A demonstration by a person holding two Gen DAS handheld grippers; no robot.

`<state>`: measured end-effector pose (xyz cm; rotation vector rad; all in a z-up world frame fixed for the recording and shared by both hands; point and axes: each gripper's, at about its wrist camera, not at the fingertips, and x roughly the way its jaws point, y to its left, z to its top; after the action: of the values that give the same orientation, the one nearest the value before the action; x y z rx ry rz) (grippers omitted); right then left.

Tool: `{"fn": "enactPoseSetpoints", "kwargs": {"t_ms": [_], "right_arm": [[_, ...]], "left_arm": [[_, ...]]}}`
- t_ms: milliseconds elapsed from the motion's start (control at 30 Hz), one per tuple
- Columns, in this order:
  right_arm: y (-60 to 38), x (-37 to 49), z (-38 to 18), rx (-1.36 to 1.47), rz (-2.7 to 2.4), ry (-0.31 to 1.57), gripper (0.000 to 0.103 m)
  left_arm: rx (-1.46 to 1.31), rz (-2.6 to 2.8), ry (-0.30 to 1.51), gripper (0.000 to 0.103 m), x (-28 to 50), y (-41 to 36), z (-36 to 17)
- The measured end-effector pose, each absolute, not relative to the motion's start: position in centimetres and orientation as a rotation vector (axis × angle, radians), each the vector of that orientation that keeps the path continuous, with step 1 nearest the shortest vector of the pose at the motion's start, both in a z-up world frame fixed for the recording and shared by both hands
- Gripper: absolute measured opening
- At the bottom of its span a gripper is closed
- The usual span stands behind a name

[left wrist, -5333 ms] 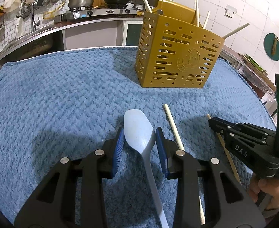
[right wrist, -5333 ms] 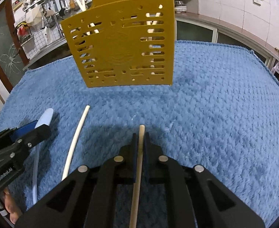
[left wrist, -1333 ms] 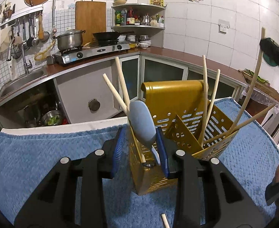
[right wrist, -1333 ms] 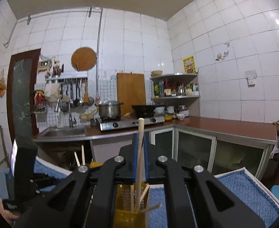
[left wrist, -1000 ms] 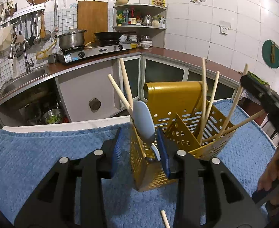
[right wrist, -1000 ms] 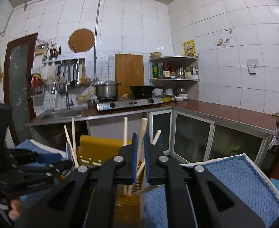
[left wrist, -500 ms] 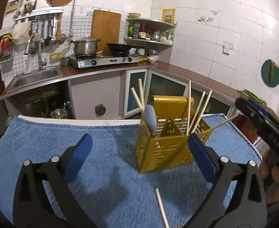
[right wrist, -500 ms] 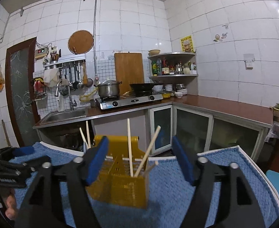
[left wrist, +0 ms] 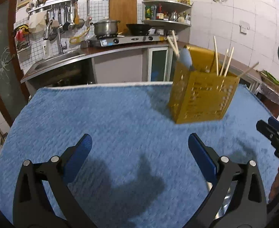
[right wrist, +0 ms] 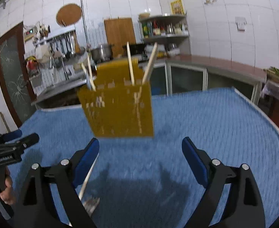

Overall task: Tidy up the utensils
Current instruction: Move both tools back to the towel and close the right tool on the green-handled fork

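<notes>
Upright on the blue towel [left wrist: 105, 114] stands the yellow holder [left wrist: 202, 95], with chopsticks [left wrist: 224, 62] leaning out of it and a pale blue spoon [left wrist: 186, 59] at its near-left corner. One more chopstick [right wrist: 87, 178] lies on the towel just beside the right gripper [right wrist: 140, 152], which is spread wide and empty. The left gripper [left wrist: 139, 146] likewise gapes, holding nothing.

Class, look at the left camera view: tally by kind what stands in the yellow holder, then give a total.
Chopsticks: 6
Spoon: 1
Total: 7
</notes>
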<state>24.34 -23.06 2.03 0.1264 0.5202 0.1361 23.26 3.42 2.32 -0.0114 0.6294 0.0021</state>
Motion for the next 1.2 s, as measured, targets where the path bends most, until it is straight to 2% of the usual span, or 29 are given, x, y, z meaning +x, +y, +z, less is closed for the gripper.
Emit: {"fn": "enactPoseSetpoints", "kwargs": {"t_ms": [233,467,667,800,867,1200], "right_arm": [[-21.7,23.1,-1.4,0.108,0.114,0.655,0.087],[-19.5,21.1,-2.5,0.088,0.104,0.729,0.085],[-17.4,19.8,-2.9,0.075,0.12,0.775,0.074],[-16.2,19.2,-3.9,0.045,0.121,0.815,0.061],[-16.1,19.1,-4.2,0.055,0.122,0.825,0.059],[-14.9,18.3,-4.2,0.073,0.171,0.853,0.031]], "left_arm": [[-0.007,0.011,0.713,0.098,22.5,4.7,-0.3],[-0.011,0.005,0.753,0.098,21.5,5.7,-1.4],[-0.038,0.058,0.734,0.098,20.8,6.5,-1.8],[-0.052,0.061,0.75,0.098,21.0,7.0,-2.2],[-0.063,0.053,0.761,0.098,20.9,7.2,-2.4],[-0.13,0.002,0.787,0.097,20.7,6.9,-2.7]]}}
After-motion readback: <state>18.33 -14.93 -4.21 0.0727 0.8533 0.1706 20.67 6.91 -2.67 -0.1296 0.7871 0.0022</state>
